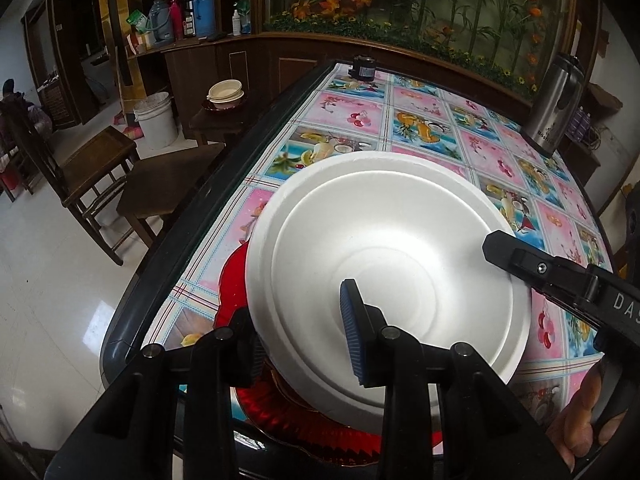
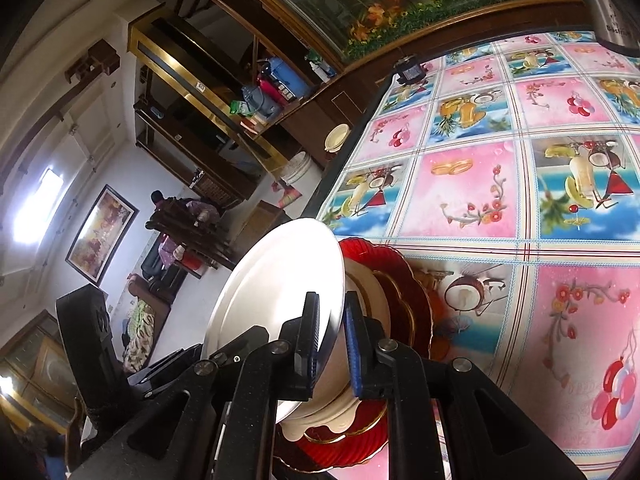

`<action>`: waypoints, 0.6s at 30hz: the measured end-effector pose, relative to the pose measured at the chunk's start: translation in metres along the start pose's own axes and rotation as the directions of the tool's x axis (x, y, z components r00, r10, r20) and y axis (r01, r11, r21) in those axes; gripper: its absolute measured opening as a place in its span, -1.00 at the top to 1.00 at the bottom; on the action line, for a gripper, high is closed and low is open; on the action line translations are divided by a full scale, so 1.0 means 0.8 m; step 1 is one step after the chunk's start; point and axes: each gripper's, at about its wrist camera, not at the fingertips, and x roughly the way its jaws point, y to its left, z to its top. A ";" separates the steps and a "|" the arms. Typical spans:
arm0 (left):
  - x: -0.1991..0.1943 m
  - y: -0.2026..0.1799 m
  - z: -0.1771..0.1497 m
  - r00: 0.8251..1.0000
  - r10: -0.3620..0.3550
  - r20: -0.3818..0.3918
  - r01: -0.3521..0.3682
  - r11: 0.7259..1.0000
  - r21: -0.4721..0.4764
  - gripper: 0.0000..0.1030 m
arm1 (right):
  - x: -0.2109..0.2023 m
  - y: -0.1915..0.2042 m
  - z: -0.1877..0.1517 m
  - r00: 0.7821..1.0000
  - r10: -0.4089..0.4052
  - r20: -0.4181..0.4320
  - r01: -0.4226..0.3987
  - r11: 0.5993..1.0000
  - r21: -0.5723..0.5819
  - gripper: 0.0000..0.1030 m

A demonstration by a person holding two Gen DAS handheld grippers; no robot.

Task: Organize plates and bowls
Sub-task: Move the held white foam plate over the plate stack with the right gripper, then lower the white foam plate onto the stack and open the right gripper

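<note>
A wide white bowl [image 1: 360, 240] rests on top of a stack at the table's near left corner. In the right wrist view the white bowl [image 2: 280, 280] shows edge-on and tilted, over a cream bowl [image 2: 372, 304] and red gold-rimmed plates [image 2: 404, 280]. The red plates [image 1: 232, 280] peek out under it in the left wrist view. My left gripper [image 1: 296, 302] straddles the near rim, one pad inside and one outside, shut on it. My right gripper [image 2: 332, 298] is shut on the rim's right side; one of its fingers [image 1: 520, 258] lies over that rim.
A steel thermos [image 1: 554, 108] stands at the far right of the patterned tablecloth [image 1: 420, 120], and a small dark jar [image 1: 362, 68] at the far edge. Left of the table's dark edge [image 1: 168, 260] are wooden chairs [image 1: 96, 168], a white bucket [image 1: 156, 120] and cream bowls [image 1: 226, 94] on a stool.
</note>
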 end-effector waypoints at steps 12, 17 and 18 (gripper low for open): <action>0.001 0.003 -0.012 1.000 0.023 -0.003 -0.023 0.999 0.027 0.41 | 0.006 0.000 -0.010 1.000 0.002 -0.024 -0.002 1.000 0.003 0.69; 0.003 0.004 -0.013 1.000 0.027 -0.005 -0.027 0.999 0.029 0.41 | 0.012 -0.004 -0.011 1.000 0.001 -0.030 -0.001 1.000 0.004 0.68; 0.003 0.004 -0.013 1.000 0.026 -0.004 -0.026 0.999 0.027 0.41 | 0.012 -0.003 -0.010 1.000 -0.001 -0.030 0.001 1.000 0.000 0.68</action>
